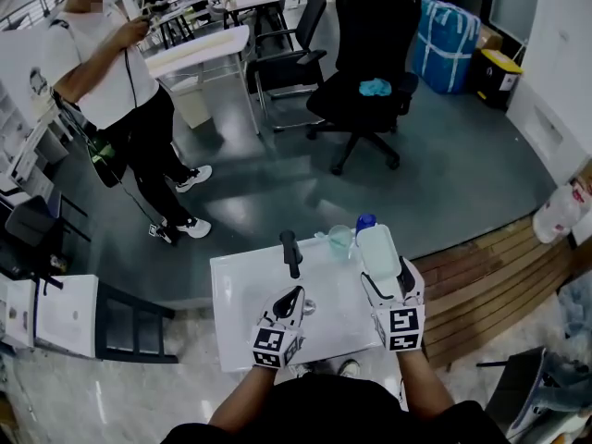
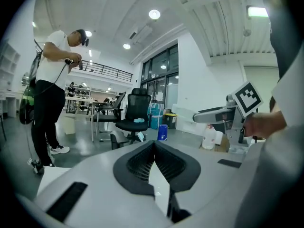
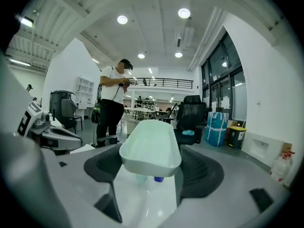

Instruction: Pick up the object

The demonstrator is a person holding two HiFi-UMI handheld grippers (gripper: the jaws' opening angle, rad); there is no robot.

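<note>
A pale mint oblong dish [image 1: 377,250] is lifted over the right part of the white table [image 1: 236,326]. My right gripper [image 1: 388,283] is shut on its near end. In the right gripper view the dish [image 3: 151,148] fills the space between the jaws and hides their tips. My left gripper [image 1: 293,296] hovers over the table's middle. In its own view the left gripper [image 2: 154,151] is shut, the two pads meeting with nothing between them. A black bar-shaped object [image 1: 290,252] lies on the table ahead of the left gripper.
A clear cup [image 1: 339,239] and a blue-capped bottle [image 1: 365,222] stand at the table's far edge, just beyond the dish. A person [image 1: 111,72] stands at the far left. A black office chair [image 1: 370,63] is beyond the table. Wooden decking [image 1: 490,276] lies to the right.
</note>
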